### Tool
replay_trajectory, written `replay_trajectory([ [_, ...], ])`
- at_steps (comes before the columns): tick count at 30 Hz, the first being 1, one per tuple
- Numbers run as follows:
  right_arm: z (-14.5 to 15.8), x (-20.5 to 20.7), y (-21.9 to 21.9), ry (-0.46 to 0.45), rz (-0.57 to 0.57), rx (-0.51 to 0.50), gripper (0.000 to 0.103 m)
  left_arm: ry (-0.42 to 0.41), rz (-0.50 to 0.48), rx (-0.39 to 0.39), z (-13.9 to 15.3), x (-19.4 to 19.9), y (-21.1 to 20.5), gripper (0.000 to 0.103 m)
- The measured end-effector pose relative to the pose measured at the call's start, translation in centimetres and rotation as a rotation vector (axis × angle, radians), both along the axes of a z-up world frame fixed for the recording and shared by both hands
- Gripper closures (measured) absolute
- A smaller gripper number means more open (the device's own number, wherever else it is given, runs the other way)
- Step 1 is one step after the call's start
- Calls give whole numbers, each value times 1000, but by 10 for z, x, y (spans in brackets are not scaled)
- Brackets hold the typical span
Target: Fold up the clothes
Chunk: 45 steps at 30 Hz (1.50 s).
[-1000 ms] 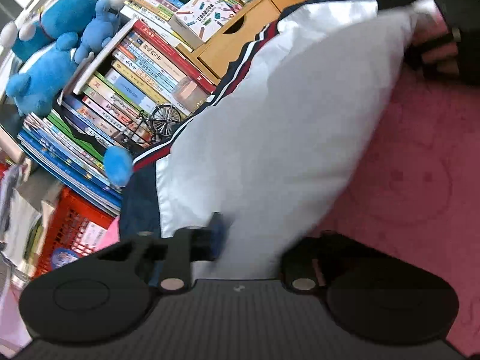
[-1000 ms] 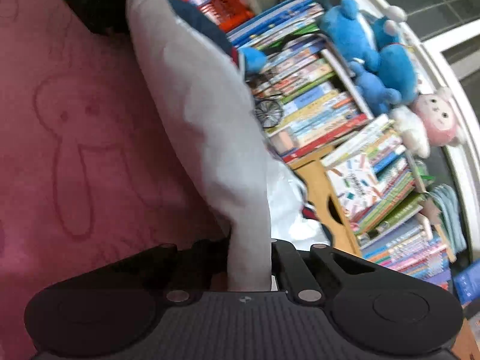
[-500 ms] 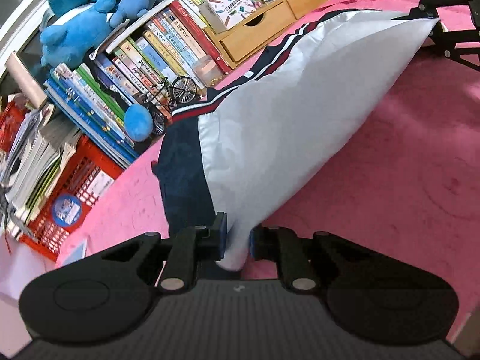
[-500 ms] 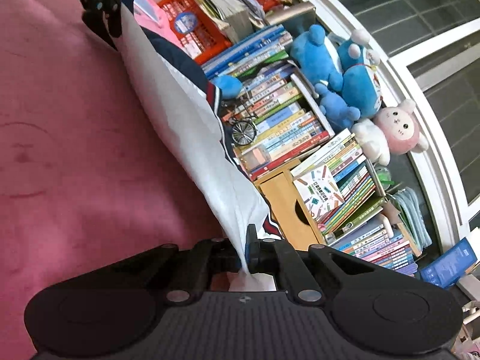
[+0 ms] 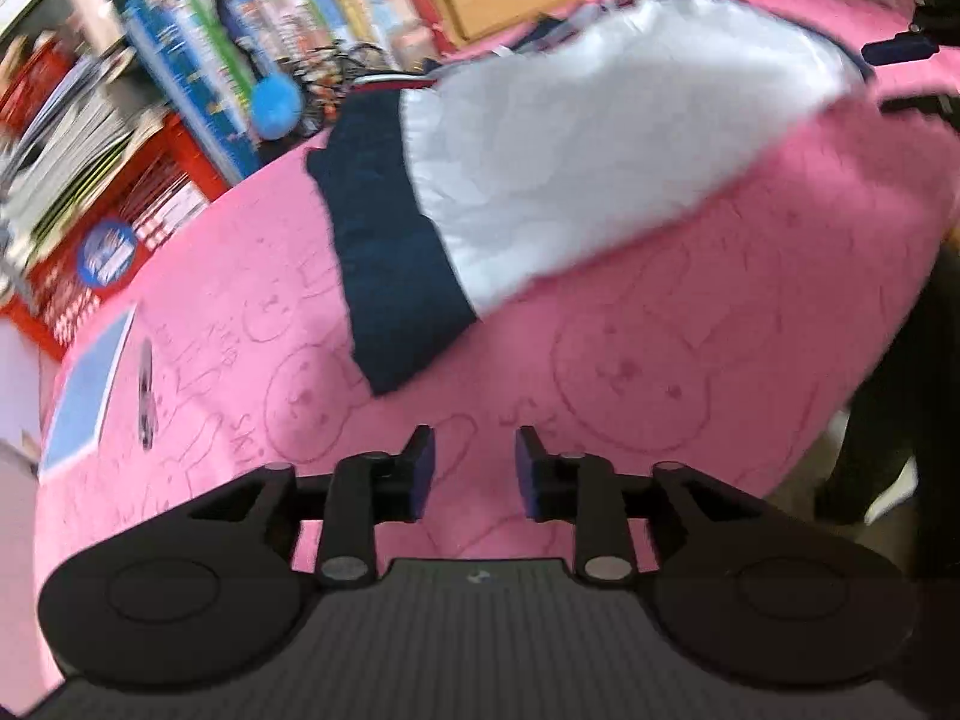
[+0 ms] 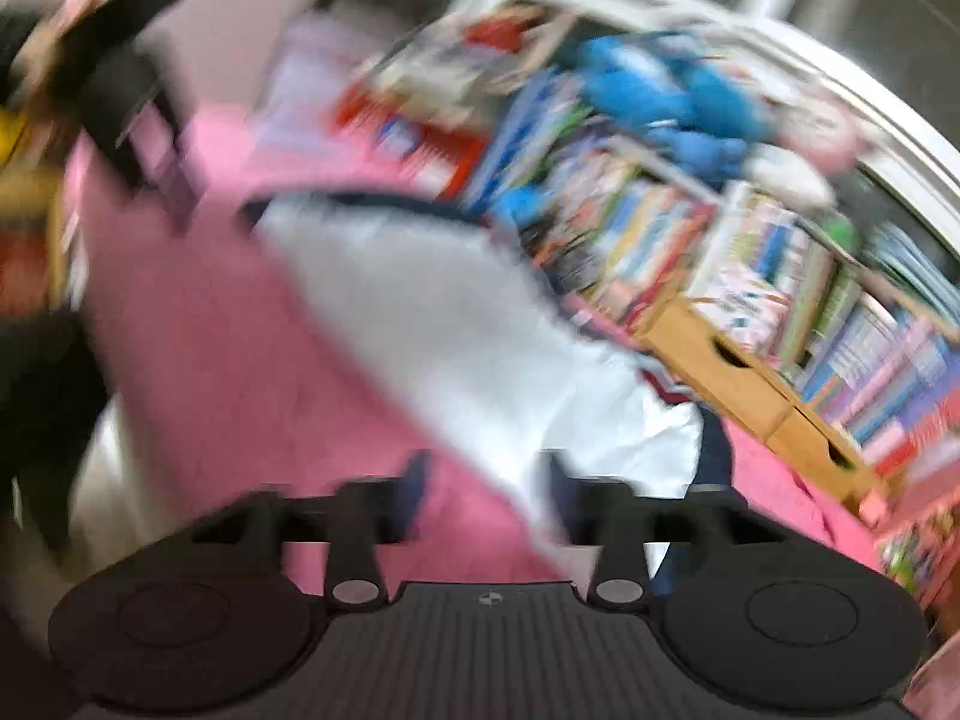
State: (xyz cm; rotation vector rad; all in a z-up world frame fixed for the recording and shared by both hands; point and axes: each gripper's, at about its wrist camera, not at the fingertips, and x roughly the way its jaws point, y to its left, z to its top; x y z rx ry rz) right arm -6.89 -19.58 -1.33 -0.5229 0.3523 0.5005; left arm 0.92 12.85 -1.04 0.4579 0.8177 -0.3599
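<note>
**Both ends let go: the fold is laid, now check how it settled**

Left wrist view: the left hand-held gripper (image 5: 469, 468) hangs over bare pink bedcover (image 5: 660, 372), its jaws opening with nothing between them (only the printed bunny pattern shows in the gap). The garment (image 5: 576, 138), white with a navy band (image 5: 390, 252) at its near end, lies flat on the bed a little beyond the fingertips, stretching away towards the far edge where the bookshelf (image 5: 240, 60) and a red basket (image 5: 108, 222) stand. The other hand-held gripper shows as dark parts at the garment's far corner, top right, too blurred to read.

Right wrist view: heavily smeared by motion. The right hand-held gripper (image 6: 486, 486) is spreading too; the white cloth (image 6: 456, 324) passes just beside or under its right finger, but I cannot see the pads pressing on it, so I judge it released. The garment runs from here along the bed towards the far corner, beside the wooden drawers (image 6: 750, 384) and books.

Doing this step well, as I judge it: clear both pairs of fingers of the cloth before moving off sideways, so no hem catches and drags the fold askew. Then look whether the white panel lies smooth and its edges line up with the navy band before choosing the next pinch points; a crooked first fold spoils every later one.
</note>
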Motion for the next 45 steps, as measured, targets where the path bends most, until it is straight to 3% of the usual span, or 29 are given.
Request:
replay_trajectory([
  [2, 12, 24, 4, 4, -81, 150, 43, -22, 25, -89, 13, 7, -1, 40],
  [4, 14, 53, 13, 37, -135, 256, 50, -54, 32, -171, 25, 16, -10, 24],
  [7, -3, 93, 37, 97, -200, 269, 59, -102, -15, -235, 36, 34, -36, 13],
  [10, -29, 120, 48, 225, -254, 259, 60, -167, -50, -200, 37, 58, -71, 4],
  [16, -41, 133, 40, 318, -272, 310, 57, -221, -21, -30, 5, 128, -135, 4],
  [22, -44, 136, 38, 329, -272, 324, 56, -217, 46, 118, -35, 196, -168, 4],
  [23, -44, 137, 38, 332, -272, 327, 56, -202, 68, 128, -40, 209, -170, 4],
  [28, -43, 137, 37, 337, -278, 334, 56, -135, 159, 33, -49, 257, -164, 0],
  [30, -43, 137, 37, 339, -285, 339, 55, -128, 194, -12, -52, 255, -158, 0],
  [33, -43, 137, 37, 337, -290, 337, 52, -154, 201, 19, -48, 240, -157, 0],
  [35, -42, 137, 36, 329, -305, 335, 46, -123, 214, -13, -38, 224, -151, 6],
  [37, -41, 133, 34, 312, -339, 358, 30, -112, 200, -77, -26, 202, -144, 6],
  [41, -35, 95, 6, 300, -425, 662, 24, -195, 148, -123, -10, 128, -142, 2],
  [45, -29, 41, -38, 217, -607, 929, 16, -229, 106, -121, -22, 72, -150, 1],
])
